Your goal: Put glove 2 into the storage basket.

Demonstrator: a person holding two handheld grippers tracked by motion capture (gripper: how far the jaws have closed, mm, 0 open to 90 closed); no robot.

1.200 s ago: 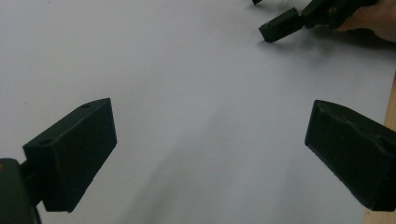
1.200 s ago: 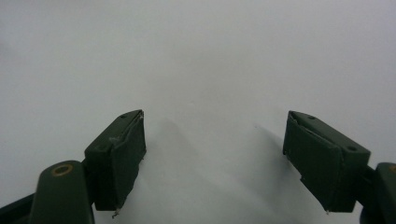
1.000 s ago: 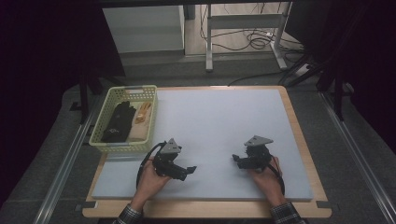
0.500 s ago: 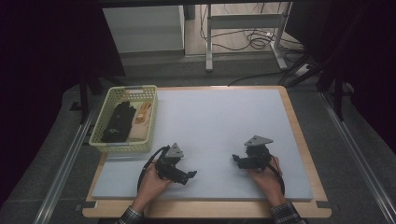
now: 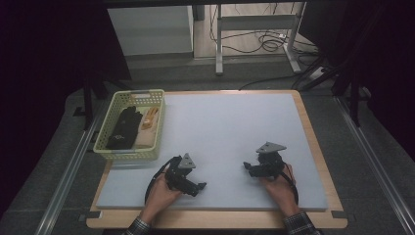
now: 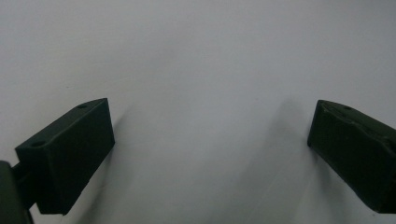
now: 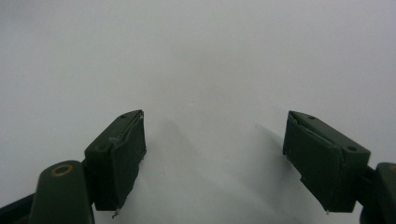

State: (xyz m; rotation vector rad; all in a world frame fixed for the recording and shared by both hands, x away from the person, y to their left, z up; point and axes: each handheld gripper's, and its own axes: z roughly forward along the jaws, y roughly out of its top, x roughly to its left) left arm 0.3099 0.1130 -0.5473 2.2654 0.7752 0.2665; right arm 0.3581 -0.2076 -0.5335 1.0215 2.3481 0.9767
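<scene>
The left hand-held gripper (image 5: 197, 186) has slid slightly toward the near edge of the counter (image 5: 230, 132), both it and the right hand-held gripper (image 5: 248, 167) released and empty, apparently waiting, while the clothes sit in the basket (image 5: 128, 153) at the far left.

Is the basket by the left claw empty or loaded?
Loaded. The basket holds a black glove beside some tan things; what those are is unclear.

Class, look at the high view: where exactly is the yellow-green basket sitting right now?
In the high view the basket sits at the table's left edge, overlapping the grey mat, holding a black glove and tan items. It lies just beyond the left tool.
</scene>
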